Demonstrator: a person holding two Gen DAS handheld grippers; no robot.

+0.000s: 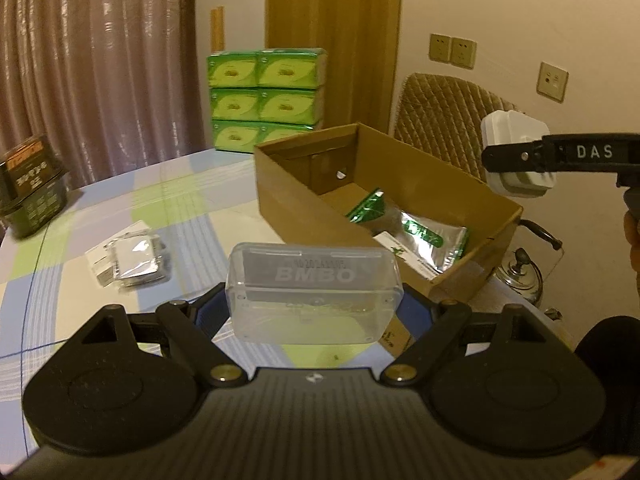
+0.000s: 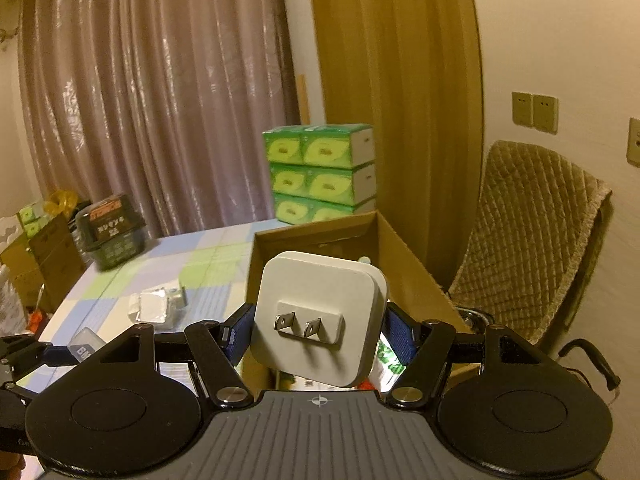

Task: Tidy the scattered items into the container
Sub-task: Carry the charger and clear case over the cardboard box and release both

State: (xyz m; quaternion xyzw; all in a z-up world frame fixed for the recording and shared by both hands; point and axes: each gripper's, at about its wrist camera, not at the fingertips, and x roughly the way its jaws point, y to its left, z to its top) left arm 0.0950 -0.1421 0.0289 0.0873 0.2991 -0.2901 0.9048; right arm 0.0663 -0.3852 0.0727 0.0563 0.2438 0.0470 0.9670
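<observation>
Container: the cardboard box [image 1: 384, 200] sits on the checked tablecloth [image 1: 120, 216], open top up, its long axis running from near right to far left in the left wrist view.
Already in the box: green-and-silver foil sachets [image 1: 424, 236] lying on its floor at the near end.
Left gripper [image 1: 314, 300]: fingers wide apart and clamped on a clear plastic case [image 1: 312, 292], one pad on each short end, so the case's long axis runs across the fingers.
Case to box: the case is off the table, and the box lies ahead and to the right of it, near; the case is not yet over the opening.
Right gripper [image 2: 320, 328]: fingers about half apart and clamped on a white plug adapter [image 2: 320, 320], blue pads on its left and right edges, the two metal prongs facing the camera.
Adapter to box: held above the box's near end, with the opening directly ahead and below.
Nearer hand: the right one, by my reading; it looks ready to release first.
Left on the table: a small clear-wrapped packet [image 1: 128, 260], to the left of the box and well apart from it.
Risk: both grippers close on the same near end and could crowd each other.
</observation>
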